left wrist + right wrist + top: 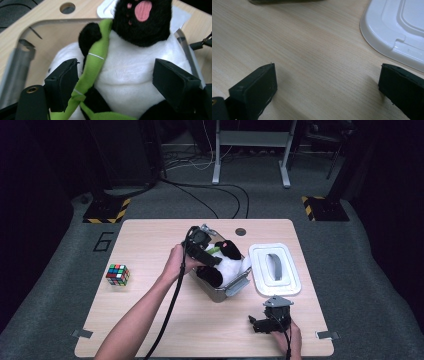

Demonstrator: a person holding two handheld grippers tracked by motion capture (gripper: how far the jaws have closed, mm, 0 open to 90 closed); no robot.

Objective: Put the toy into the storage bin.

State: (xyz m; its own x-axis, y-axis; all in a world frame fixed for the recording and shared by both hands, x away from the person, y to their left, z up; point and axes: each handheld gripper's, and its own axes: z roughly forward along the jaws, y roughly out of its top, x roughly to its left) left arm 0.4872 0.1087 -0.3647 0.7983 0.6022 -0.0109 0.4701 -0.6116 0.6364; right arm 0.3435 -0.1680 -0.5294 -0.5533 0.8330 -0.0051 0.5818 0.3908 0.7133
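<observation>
at the centre of the high view the left tool hangs spread wide around the panda plush, which sits in the clear bin. lower right, the right tool rests released on the surface, near the white lid.

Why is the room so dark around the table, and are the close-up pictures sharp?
High view: light falls on the table; the surroundings go near black. Left gripper view: the plush panda is fairly sharp, its box softer. Right gripper view: the near jaws blur, the white lid glares slightly.
</observation>
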